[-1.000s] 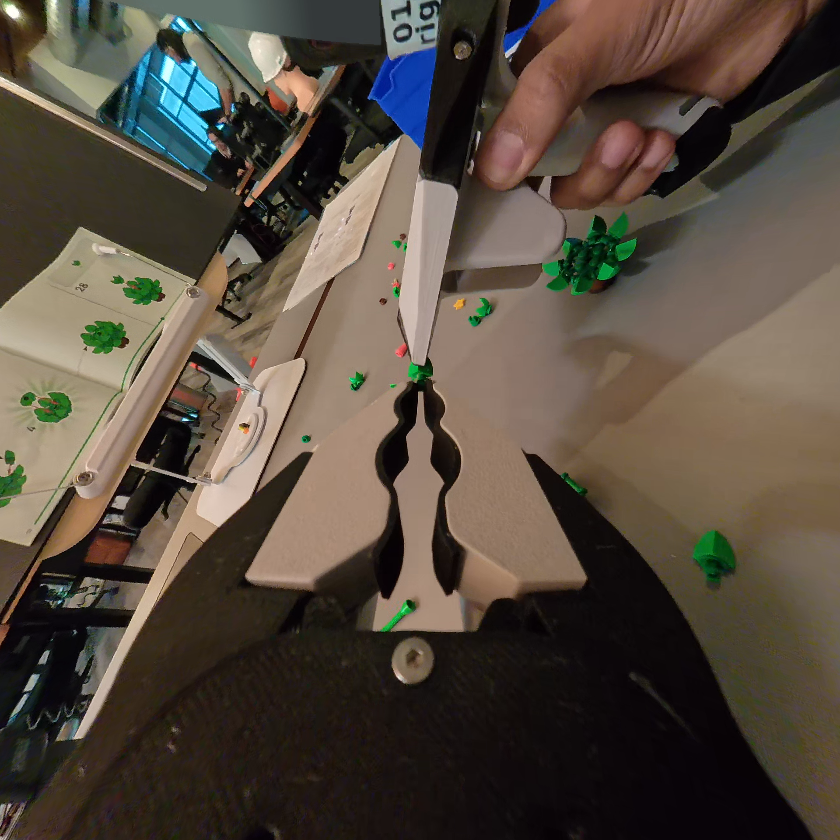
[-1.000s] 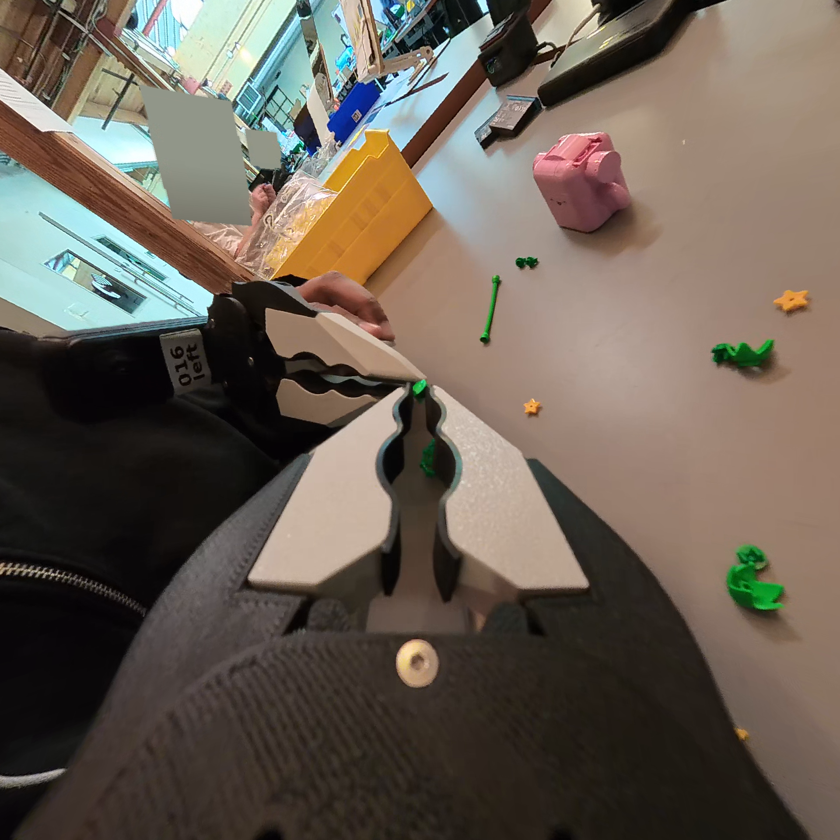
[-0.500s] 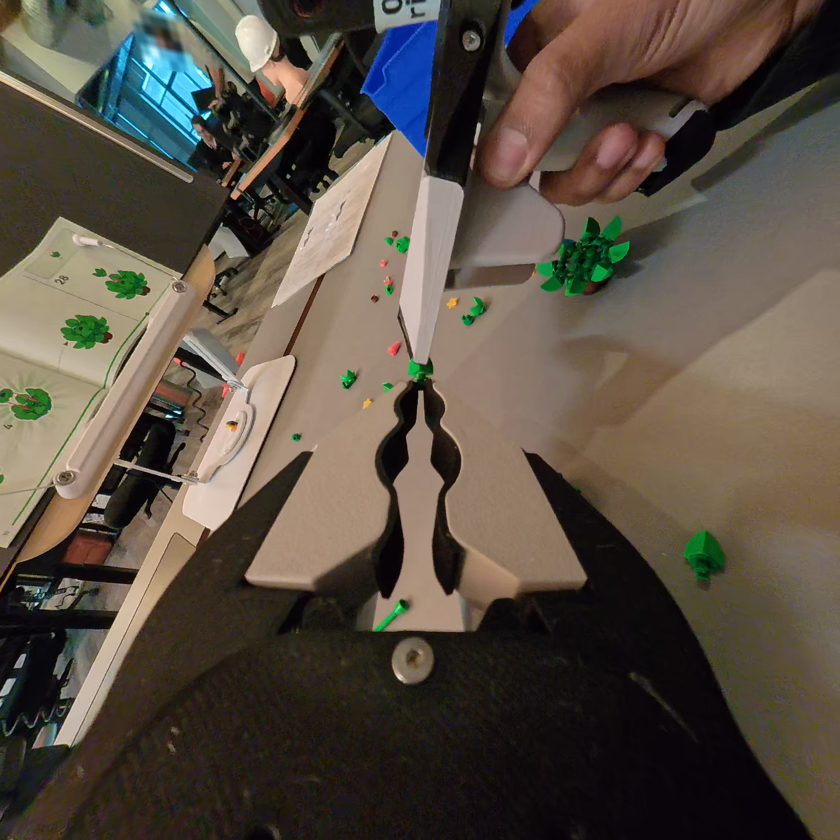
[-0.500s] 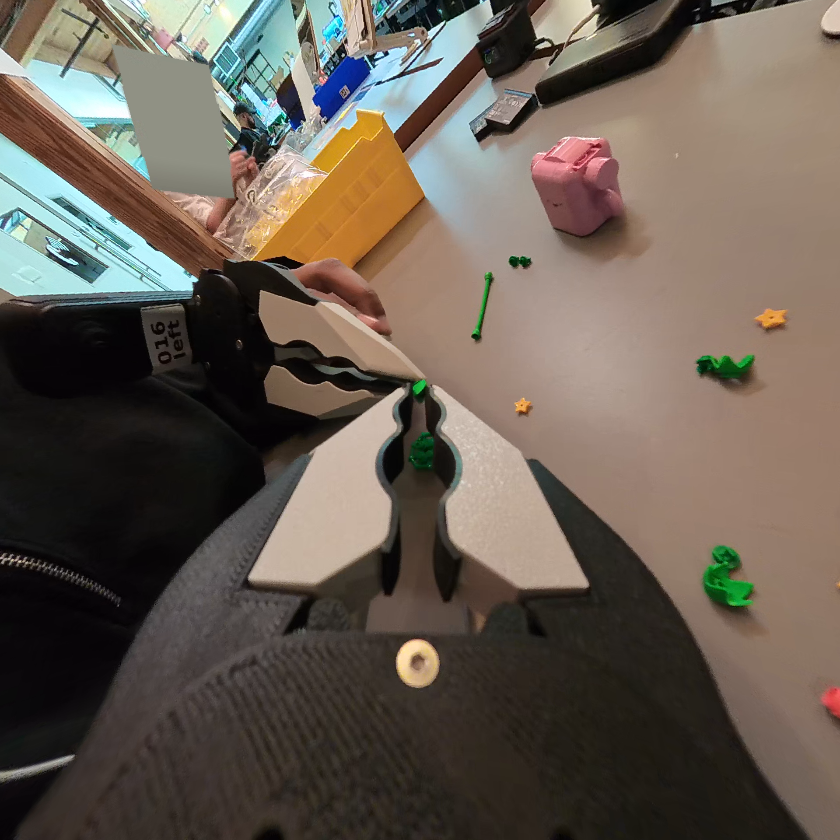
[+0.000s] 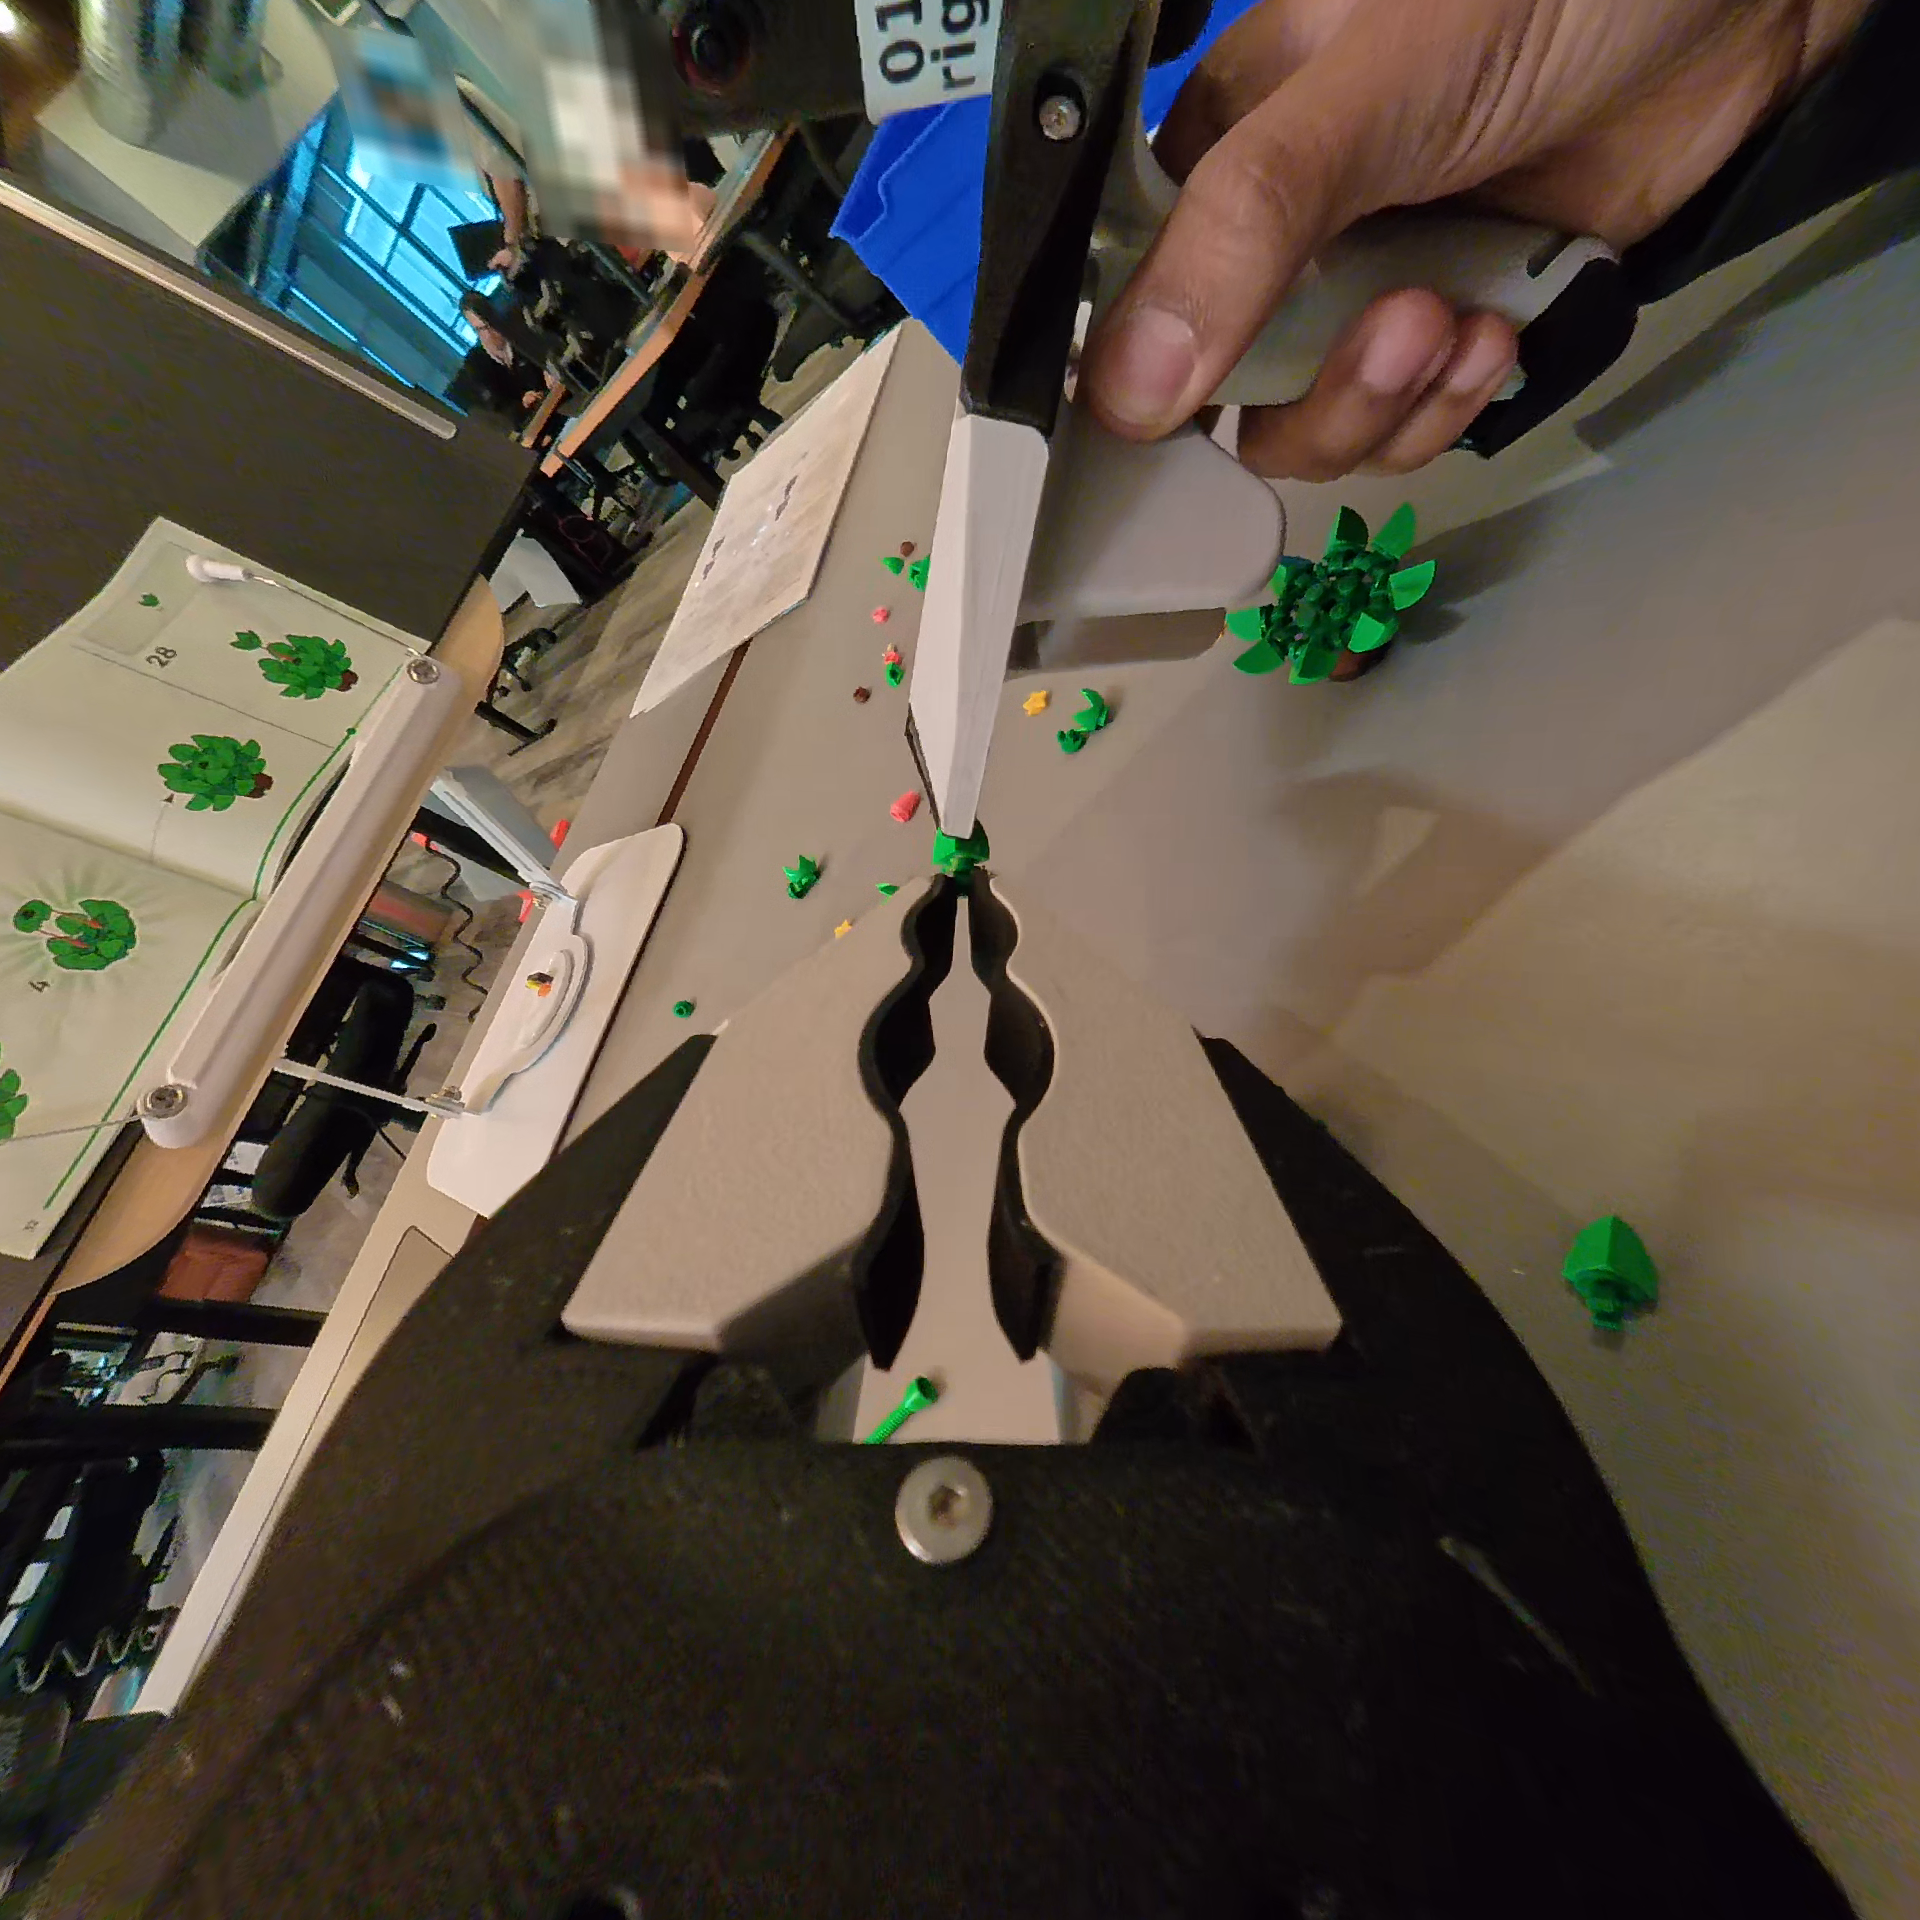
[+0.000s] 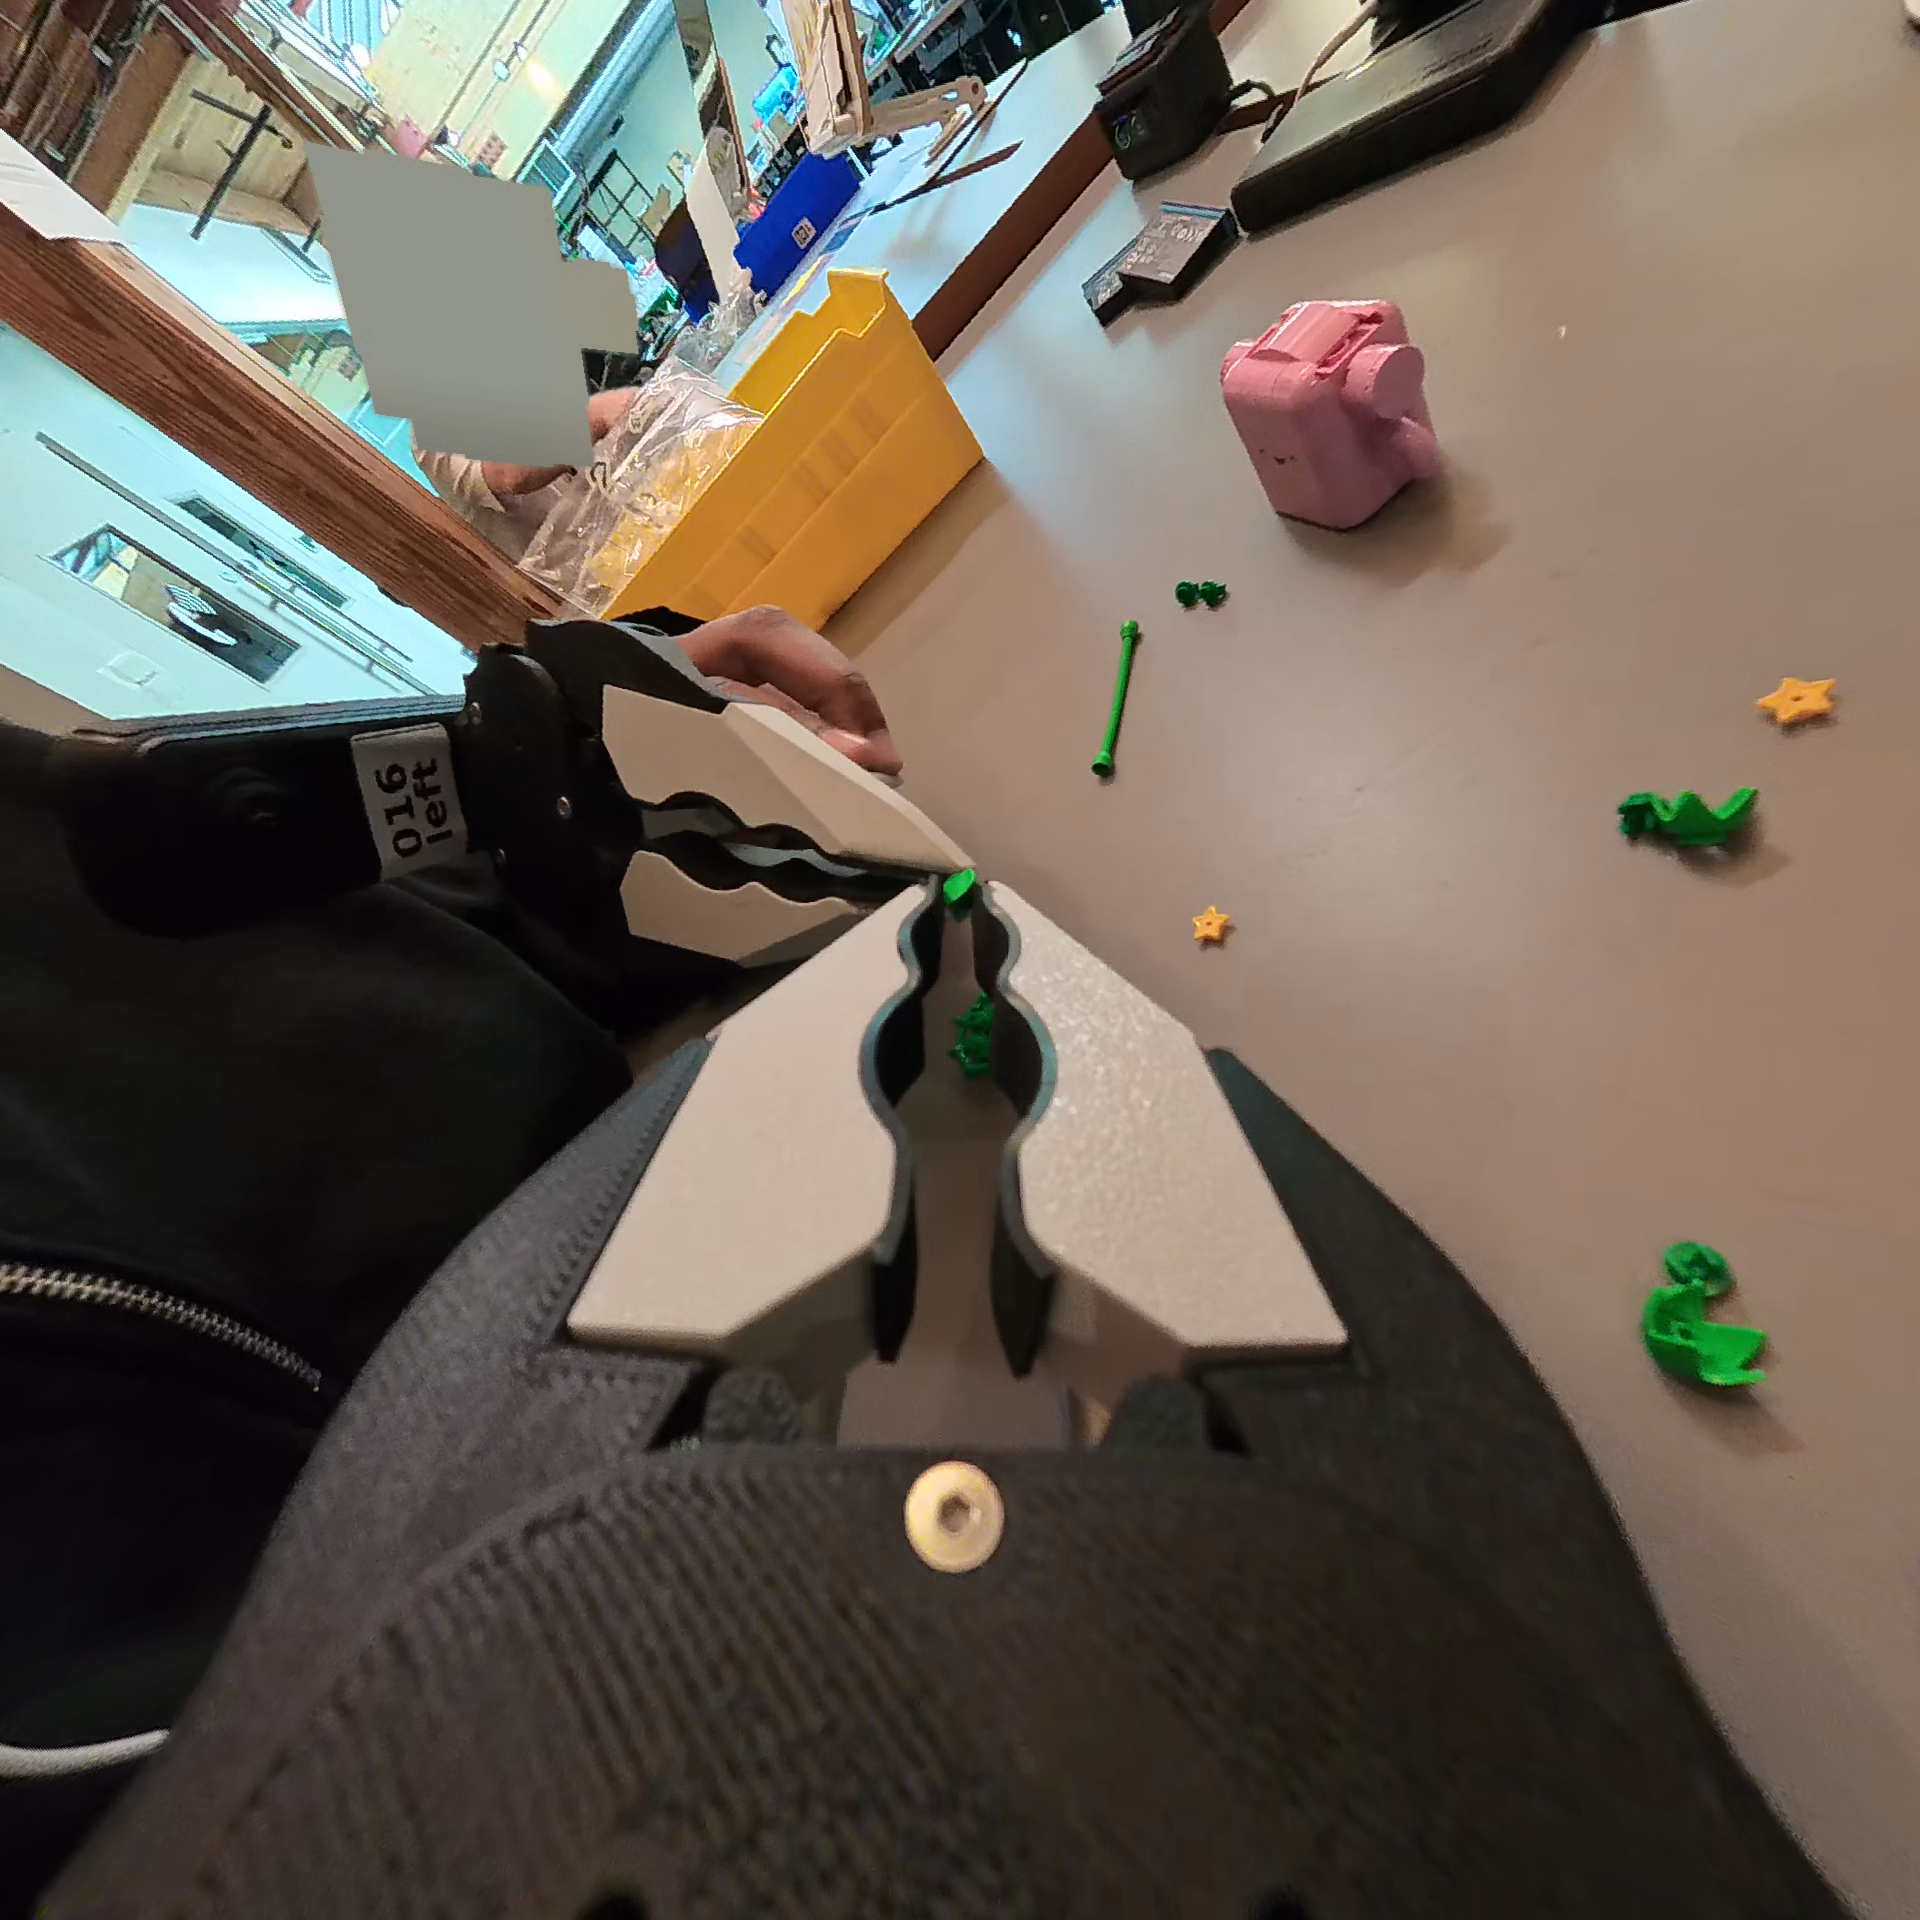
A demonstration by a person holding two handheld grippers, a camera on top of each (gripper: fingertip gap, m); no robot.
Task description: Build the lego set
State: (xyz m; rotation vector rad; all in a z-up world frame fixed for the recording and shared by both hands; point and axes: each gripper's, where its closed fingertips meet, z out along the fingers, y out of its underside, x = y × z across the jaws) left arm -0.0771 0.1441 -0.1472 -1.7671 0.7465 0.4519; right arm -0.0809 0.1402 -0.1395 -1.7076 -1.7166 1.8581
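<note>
As both claws meet tip to tip, little has moved in the last second.

Left wrist view: left claw (image 5: 961, 883) pinches a small green piece (image 5: 958, 852); right claw (image 5: 954, 821) presses onto it from above, above the bench (image 5: 1558, 935) middle.

Right wrist view: right claw (image 6: 961, 896) stays pressed together on the green piece (image 6: 958, 886); left claw (image 6: 914, 868) meets it.

Change: the hold persists, so the joining is probably still unfinished.

Look: tiny, bright green, knobbly.

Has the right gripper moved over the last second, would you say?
No; shut on the green piece, the right gripper keeps its place against the pink block.
</note>
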